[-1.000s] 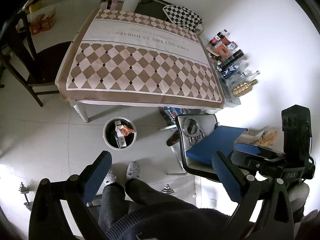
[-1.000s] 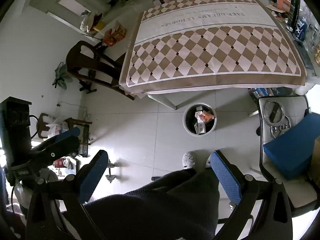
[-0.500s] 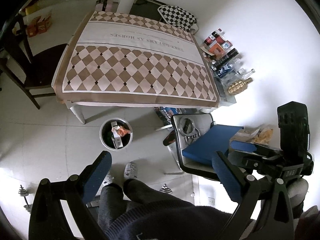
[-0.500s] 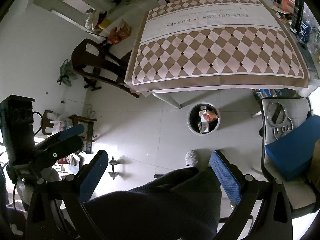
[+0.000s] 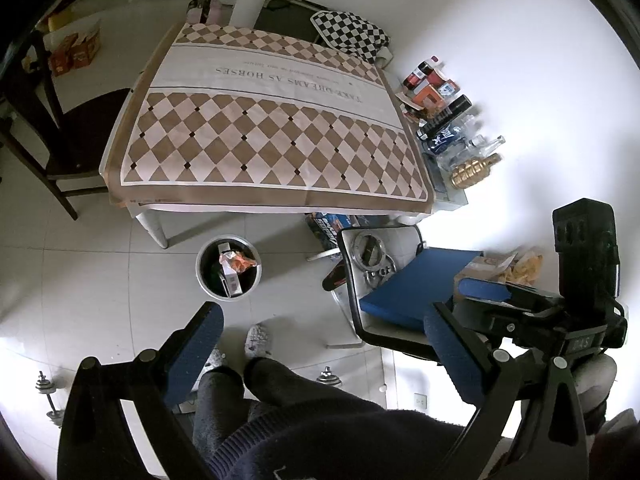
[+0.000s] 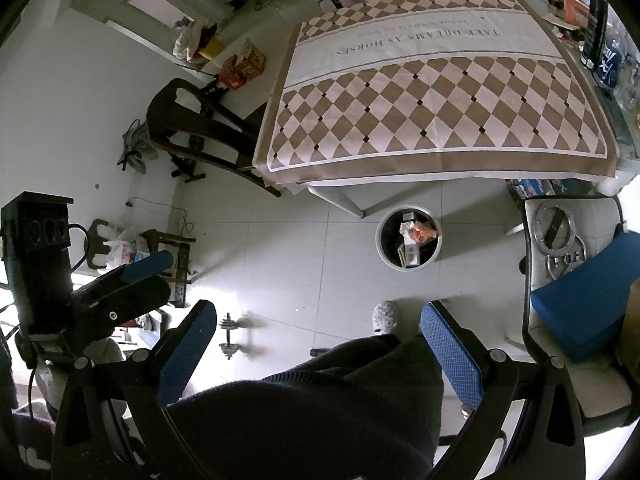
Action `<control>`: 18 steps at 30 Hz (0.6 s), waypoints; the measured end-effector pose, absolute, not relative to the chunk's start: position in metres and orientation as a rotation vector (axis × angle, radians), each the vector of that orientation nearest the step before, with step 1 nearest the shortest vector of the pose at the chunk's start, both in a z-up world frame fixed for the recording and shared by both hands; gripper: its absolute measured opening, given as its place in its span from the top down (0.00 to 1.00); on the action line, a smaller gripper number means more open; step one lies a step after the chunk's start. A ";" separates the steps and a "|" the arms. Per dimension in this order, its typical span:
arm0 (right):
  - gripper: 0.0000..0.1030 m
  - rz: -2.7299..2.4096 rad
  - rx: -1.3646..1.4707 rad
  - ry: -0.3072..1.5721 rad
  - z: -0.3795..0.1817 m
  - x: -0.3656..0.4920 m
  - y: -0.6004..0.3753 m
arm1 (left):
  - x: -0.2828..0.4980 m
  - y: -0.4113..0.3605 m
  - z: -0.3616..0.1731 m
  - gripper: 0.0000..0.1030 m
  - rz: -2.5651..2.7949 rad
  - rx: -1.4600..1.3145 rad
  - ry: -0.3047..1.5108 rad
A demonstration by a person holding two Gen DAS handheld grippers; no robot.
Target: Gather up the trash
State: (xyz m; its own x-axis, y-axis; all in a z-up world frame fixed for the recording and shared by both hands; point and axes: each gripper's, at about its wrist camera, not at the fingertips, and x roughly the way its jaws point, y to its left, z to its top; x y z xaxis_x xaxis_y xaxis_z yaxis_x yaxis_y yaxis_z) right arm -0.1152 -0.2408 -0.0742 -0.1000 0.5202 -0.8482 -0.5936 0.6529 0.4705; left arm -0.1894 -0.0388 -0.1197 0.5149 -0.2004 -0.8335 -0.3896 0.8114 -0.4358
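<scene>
A round grey trash bin [image 5: 205,276] stands on the floor at the table's near edge, with a crumpled orange wrapper [image 5: 240,261] and small cartons inside; it also shows in the right wrist view [image 6: 382,249]. My left gripper [image 5: 320,334] is open and empty, held high above the floor and my legs. My right gripper [image 6: 320,334] is open and empty too, at the same height. Each gripper shows in the other's view, the right one [image 5: 492,294] and the left one [image 6: 138,276].
A table with a checked brown cloth [image 5: 256,132] fills the upper middle. Bottles and boxes [image 5: 444,120] line its right side by the wall. A dark chair [image 5: 52,120] stands left, a chair with a blue box [image 5: 412,280] right. Dumbbells [image 6: 228,334] lie on the floor.
Both grippers have risen and pulled back slightly, so the table and bin look a little smaller and shift in view. Both stay open and empty.
</scene>
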 end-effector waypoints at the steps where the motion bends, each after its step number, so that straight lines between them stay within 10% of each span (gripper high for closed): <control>1: 0.00 0.939 -0.068 1.383 -0.073 -0.115 -0.241 | -0.189 -0.039 -0.119 0.00 0.123 -0.643 1.042; 18: 0.00 0.935 -0.064 1.381 -0.071 -0.116 -0.240 | -0.188 -0.042 -0.115 0.00 0.113 -0.639 1.043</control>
State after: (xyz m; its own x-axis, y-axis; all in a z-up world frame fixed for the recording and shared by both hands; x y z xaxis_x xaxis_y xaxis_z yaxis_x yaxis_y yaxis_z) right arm -0.1163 -0.2399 -0.0715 -0.0963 0.5223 -0.8473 -0.5924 0.6540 0.4705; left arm -0.1881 -0.0415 -0.1154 0.5156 -0.2067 -0.8315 -0.3802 0.8145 -0.4382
